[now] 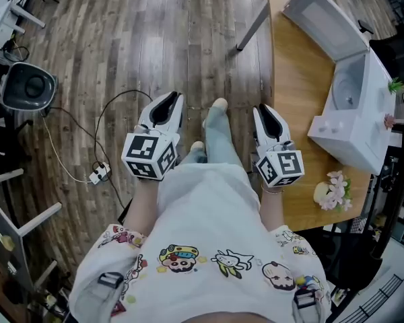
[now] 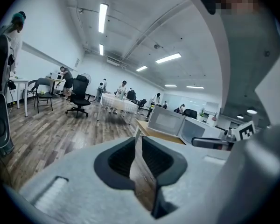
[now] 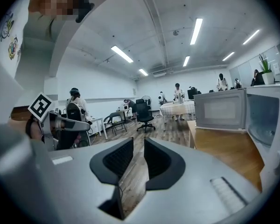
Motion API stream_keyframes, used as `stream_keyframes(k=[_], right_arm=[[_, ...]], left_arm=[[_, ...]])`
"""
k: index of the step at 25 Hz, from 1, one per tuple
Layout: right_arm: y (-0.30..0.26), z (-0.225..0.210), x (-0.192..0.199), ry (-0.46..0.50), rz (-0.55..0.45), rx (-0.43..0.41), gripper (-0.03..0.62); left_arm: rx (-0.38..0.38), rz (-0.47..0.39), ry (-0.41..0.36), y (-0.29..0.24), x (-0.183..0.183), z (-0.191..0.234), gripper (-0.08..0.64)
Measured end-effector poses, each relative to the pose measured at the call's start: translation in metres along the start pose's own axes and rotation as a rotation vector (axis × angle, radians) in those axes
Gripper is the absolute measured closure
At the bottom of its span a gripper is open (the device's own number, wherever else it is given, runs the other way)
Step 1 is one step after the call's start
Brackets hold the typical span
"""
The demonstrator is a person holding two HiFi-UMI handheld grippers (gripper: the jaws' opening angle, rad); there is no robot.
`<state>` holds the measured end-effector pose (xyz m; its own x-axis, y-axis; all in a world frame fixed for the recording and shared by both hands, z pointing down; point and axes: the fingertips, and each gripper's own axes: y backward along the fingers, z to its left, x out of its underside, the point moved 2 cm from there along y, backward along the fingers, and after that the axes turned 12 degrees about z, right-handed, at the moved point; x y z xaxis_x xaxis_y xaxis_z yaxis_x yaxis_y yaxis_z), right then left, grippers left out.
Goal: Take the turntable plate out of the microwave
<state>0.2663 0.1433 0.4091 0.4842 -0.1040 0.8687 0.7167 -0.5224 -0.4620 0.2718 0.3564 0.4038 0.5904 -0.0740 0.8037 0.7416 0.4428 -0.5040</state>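
- The microwave (image 1: 355, 113) stands on the tabletop (image 1: 296, 93) with its door (image 1: 323, 20) open, and the turntable plate (image 1: 346, 90) lies inside, untouched.
- The left gripper (image 1: 167, 103) and right gripper (image 1: 264, 113) are well apart from it, fingers slightly spread and pinching nothing.
- Reaching in, gripping the plate and lifting it out are all left to do.

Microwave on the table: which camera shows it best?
The head view: the microwave is seen from above, its door swung open and a round plate inside. The right gripper view catches the door and part of the open inside at its edge; the left gripper view shows it small and far.
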Motion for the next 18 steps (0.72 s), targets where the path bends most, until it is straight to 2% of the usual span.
stream_keyframes(k=[7, 18], right_arm=[[-0.046, -0.013, -0.020, 0.003, 0.006, -0.030, 0.494], [-0.107, -0.075, -0.084, 0.006, -0.013, -0.042, 0.472]], left_arm=[[-0.022, -0.004, 0.023, -0.028, -0.023, 0.034, 0.491], [0.001, -0.026, 0.019, -0.114, -0.100, 0.047, 0.463]])
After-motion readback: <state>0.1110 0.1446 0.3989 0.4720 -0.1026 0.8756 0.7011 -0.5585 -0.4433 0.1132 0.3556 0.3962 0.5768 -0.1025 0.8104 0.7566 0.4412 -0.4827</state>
